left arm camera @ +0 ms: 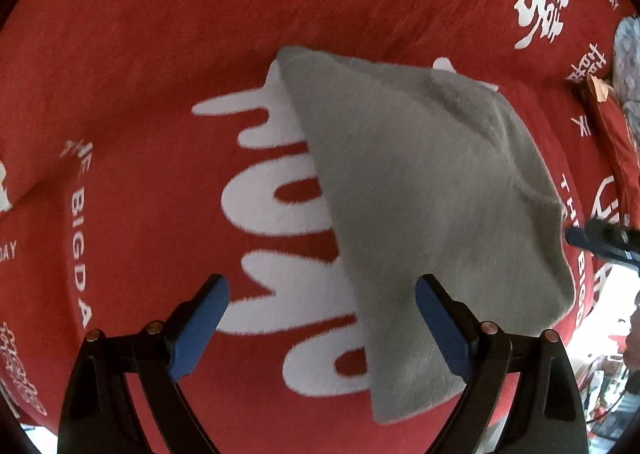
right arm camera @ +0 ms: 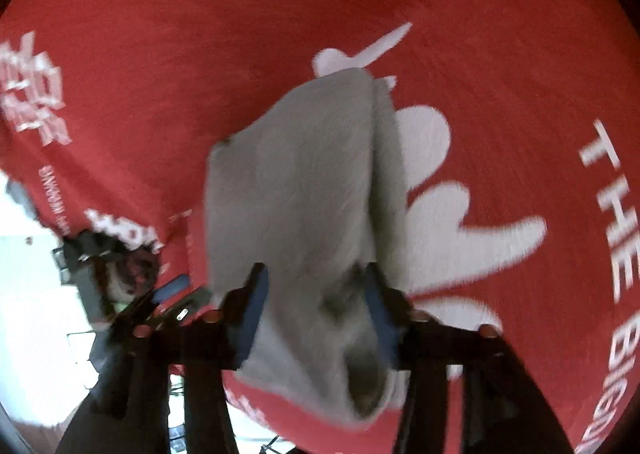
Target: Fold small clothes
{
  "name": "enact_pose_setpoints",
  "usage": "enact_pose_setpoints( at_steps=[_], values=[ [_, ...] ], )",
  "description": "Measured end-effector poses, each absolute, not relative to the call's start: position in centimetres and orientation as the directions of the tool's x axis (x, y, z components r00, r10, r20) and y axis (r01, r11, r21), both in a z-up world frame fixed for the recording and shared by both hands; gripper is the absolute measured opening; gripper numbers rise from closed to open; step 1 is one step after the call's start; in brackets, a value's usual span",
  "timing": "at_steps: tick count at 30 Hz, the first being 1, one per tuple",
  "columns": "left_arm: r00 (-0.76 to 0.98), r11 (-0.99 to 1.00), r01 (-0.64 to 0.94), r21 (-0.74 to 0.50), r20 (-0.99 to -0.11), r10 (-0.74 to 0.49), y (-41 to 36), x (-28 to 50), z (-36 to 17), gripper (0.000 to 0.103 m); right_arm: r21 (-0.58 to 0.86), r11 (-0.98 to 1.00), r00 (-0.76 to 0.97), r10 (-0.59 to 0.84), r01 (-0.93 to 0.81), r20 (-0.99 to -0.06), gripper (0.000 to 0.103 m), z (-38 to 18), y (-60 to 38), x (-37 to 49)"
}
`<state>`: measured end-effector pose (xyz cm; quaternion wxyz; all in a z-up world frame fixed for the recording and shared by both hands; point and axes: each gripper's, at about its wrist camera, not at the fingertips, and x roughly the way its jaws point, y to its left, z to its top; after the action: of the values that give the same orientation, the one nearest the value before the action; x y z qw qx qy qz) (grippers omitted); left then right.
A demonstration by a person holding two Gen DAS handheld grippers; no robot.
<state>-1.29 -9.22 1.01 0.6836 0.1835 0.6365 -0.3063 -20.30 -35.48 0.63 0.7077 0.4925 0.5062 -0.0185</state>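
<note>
The left gripper (left arm camera: 322, 320) has its blue-padded fingers (left arm camera: 200, 328) spread wide with nothing between them; the right-hand pad overlaps the near edge of a grey cloth (left arm camera: 420, 214), but whether it touches the fabric cannot be told. In the right wrist view the right gripper (right arm camera: 316, 310) has its fingers (right arm camera: 254, 310) set on either side of a bunched end of the cloth (right arm camera: 296, 206), which fills the gap between the pads; the frame is blurred, so it cannot be told whether the pads are actually pressed onto the fabric. From that bunched end the cloth runs away from the gripper as a folded, doubled-over shape with a crease down its right side. In the left wrist view the same cloth is a rough four-sided shape, lying on a red blanket (left arm camera: 140, 54) printed with large white lettering and Chinese characters. The cloth covers part of the big white lettering near the middle of the blanket. The right gripper's dark tip (left arm camera: 596, 240) shows at the cloth's right side, towards the blanket's right edge. A grey patterned fabric (left arm camera: 628, 54) lies at the far right edge.
</note>
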Motion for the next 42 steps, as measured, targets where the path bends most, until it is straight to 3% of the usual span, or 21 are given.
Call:
enact_pose_setpoints(
  at_steps=[4, 5, 6, 7, 11, 16, 22, 23, 24, 26, 28, 29, 30, 31, 36, 42],
  values=[
    [-0.033, 0.746, 0.649, -0.151, -0.985, -0.171, -8.3, -2.9, 0.6, 0.094, 0.615, 0.591, 0.378, 0.486, 0.522, -0.788, 0.055, -0.1, -32.8, -20.8],
    [-0.039, 0.744, 0.65, -0.153, -0.985, -0.168, -8.6, -3.4, 0.3, 0.094, 0.563, 0.635, 0.312, 0.471, 0.529, -0.825, 0.049, -1.0, -32.1, -20.6],
    [-0.039, 0.742, 0.653, -0.152, -0.985, -0.167, -8.7, -3.8, 0.2, 0.094, 0.521, 0.659, 0.259, 0.459, 0.542, -0.85, 0.021, -1.9, -31.7, -20.6],
    [-0.035, 0.741, 0.656, -0.146, -0.986, -0.163, -8.8, -4.3, 0.2, 0.094, 0.527, 0.64, 0.253, 0.474, 0.559, -0.844, 0.006, -2.4, -31.5, -20.8],
    [-0.055, 0.733, 0.667, -0.131, -0.99, -0.126, -8.5, -6.2, -1.7, 0.094, 0.522, 0.651, 0.305, 0.425, 0.551, -0.852, 0.006, -0.7, -31.3, -22.4],
    [-0.074, 0.764, 0.631, -0.136, -0.991, -0.115, -7.6, -7.1, -3.0, 0.096, 0.521, 0.561, 0.274, 0.467, 0.643, -0.841, 0.005, -3.3, -31.4, -24.7],
    [-0.051, 0.745, 0.659, -0.104, -0.994, -0.094, -7.8, -7.7, -2.6, 0.096, 0.551, 0.537, 0.397, 0.384, 0.639, -0.834, 0.011, 0.4, -33.4, -24.3],
    [-0.045, 0.742, 0.663, -0.097, -0.995, -0.09, -7.9, -7.8, -2.5, 0.096, 0.557, 0.533, 0.414, 0.372, 0.637, -0.831, 0.021, 0.9, -34.0, -24.0],
    [-0.042, 0.742, 0.664, -0.094, -0.995, -0.088, -7.9, -7.9, -2.5, 0.096, 0.567, 0.529, 0.435, 0.365, 0.631, -0.823, 0.043, 1.2, -34.7, -23.1],
    [-0.037, 0.745, 0.661, -0.088, -0.996, -0.084, -8.1, -8.2, -2.4, 0.096, 0.57, 0.536, 0.445, 0.356, 0.622, -0.821, 0.058, 1.3, -35.5, -21.3],
    [-0.036, 0.751, 0.655, -0.086, -0.996, -0.082, -8.1, -8.4, -2.2, 0.096, 0.563, 0.557, 0.427, 0.367, 0.61, -0.826, 0.058, 0.6, -36.2, -19.3],
    [-0.035, 0.752, 0.654, -0.084, -0.996, -0.081, -8.3, -8.4, -2.0, 0.096, 0.533, 0.569, 0.385, 0.369, 0.627, -0.846, 0.053, -0.3, -36.2, -18.3],
    [-0.03, 0.753, 0.653, -0.08, -0.996, -0.081, -8.2, -8.5, -1.7, 0.096, 0.519, 0.569, 0.358, 0.377, 0.638, -0.854, 0.024, -0.7, -36.6, -18.0],
    [-0.023, 0.753, 0.653, -0.079, -0.996, -0.084, -8.2, -8.5, -1.4, 0.096, 0.514, 0.564, 0.339, 0.392, 0.646, -0.855, 0.016, -1.2, -36.6, -17.5],
    [0.001, 0.75, 0.658, -0.058, -0.997, -0.078, -8.3, -9.0, -1.3, 0.096, 0.372, 0.71, 0.251, 0.274, 0.598, -0.928, 0.015, -0.9, -34.9, -16.9],
    [-0.001, 0.754, 0.655, -0.054, -0.998, -0.071, -8.6, -9.6, -1.5, 0.096, 0.36, 0.722, 0.248, 0.262, 0.591, -0.933, 0.017, -1.3, -34.8, -17.4]
  ],
)
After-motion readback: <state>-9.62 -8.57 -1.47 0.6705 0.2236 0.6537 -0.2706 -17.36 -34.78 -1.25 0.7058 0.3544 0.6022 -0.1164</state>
